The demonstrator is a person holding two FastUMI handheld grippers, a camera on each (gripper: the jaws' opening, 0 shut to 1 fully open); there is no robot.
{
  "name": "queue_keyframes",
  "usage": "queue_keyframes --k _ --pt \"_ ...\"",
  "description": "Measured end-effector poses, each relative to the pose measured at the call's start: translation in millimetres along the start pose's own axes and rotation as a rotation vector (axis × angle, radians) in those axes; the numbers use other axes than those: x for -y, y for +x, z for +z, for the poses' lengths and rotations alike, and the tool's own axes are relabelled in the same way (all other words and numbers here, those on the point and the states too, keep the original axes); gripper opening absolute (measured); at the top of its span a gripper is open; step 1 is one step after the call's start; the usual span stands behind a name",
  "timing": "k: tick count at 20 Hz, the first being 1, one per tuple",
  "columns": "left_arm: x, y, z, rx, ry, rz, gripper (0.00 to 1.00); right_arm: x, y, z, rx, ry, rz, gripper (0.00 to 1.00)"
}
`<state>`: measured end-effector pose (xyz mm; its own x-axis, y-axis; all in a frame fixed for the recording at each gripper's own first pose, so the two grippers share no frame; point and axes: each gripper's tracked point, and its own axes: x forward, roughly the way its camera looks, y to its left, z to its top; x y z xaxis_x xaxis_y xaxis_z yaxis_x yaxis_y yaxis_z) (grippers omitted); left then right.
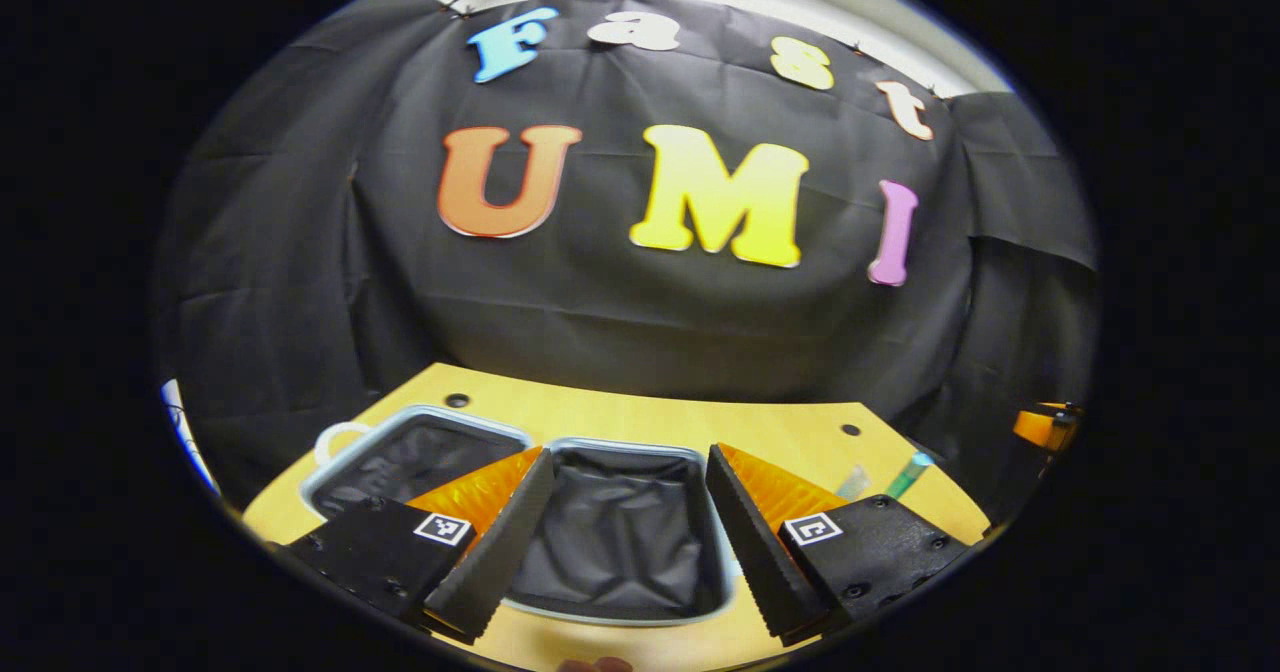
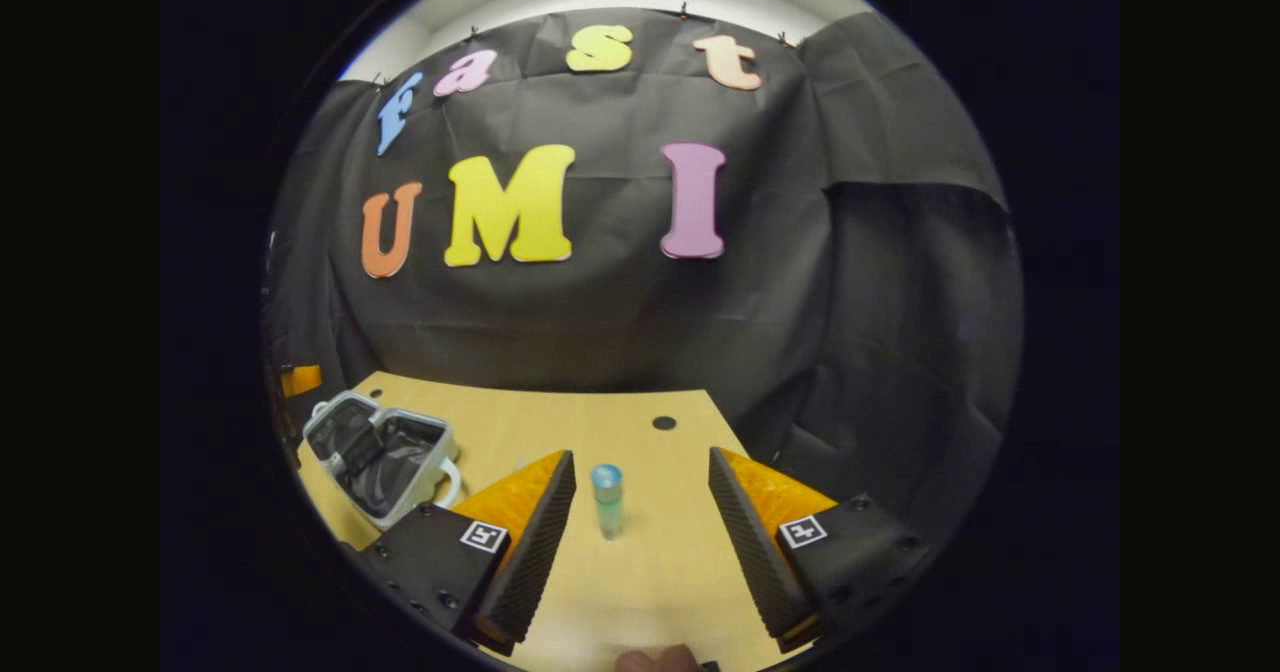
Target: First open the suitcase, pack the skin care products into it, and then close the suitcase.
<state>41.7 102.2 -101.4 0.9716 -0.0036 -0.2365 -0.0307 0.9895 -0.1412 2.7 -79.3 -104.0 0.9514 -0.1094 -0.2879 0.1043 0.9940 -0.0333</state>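
Suitcase: small, light grey shell, lying open flat on the counter; two halves side by side, both lined with crumpled black cloth; white handle at the far end. In the left gripper view it sits directly ahead, one half framed between the jaws. In the right gripper view it lies at the far left edge.

Skin care bottle: clear tube with blue cap, upright on the counter, well apart from the suitcase, nothing between.

Left gripper: jaws apart, holding nothing, above the suitcase.

Right gripper: jaws apart, holding nothing, bottle ahead between them, not touching.

Surroundings: black cloth wall behind; round holes in the counter.
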Motion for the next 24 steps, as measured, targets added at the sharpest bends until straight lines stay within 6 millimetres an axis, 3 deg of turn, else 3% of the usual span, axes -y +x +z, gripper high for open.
queue_keyframes --k 5,9,12,15,21,22,24 --pt "130 19 -47 -0.031 0.066 -0.097 0.98 43 -2 -20 -0.036 -0.023 0.006 0.80" --pt "187 53 -105 -0.123 0.083 -0.168 0.98 65 -5 -37 -0.081 -0.065 0.023 0.80" --pt "206 81 -150 -0.208 0.085 -0.184 0.98 82 -14 -48 -0.112 -0.085 0.023 0.80" --pt "220 110 -182 -0.267 0.086 -0.193 0.98 99 -19 -59 -0.141 -0.108 0.010 0.80" --pt "218 145 -202 -0.315 0.076 -0.139 0.96 115 -20 -64 -0.168 -0.107 -0.013 0.80" --pt "218 149 -202 -0.315 0.068 -0.141 1.00 115 -20 -63 -0.170 -0.111 -0.014 0.80" --pt "219 156 -202 -0.320 0.049 -0.152 0.84 116 -19 -65 -0.177 -0.114 -0.015 0.78"
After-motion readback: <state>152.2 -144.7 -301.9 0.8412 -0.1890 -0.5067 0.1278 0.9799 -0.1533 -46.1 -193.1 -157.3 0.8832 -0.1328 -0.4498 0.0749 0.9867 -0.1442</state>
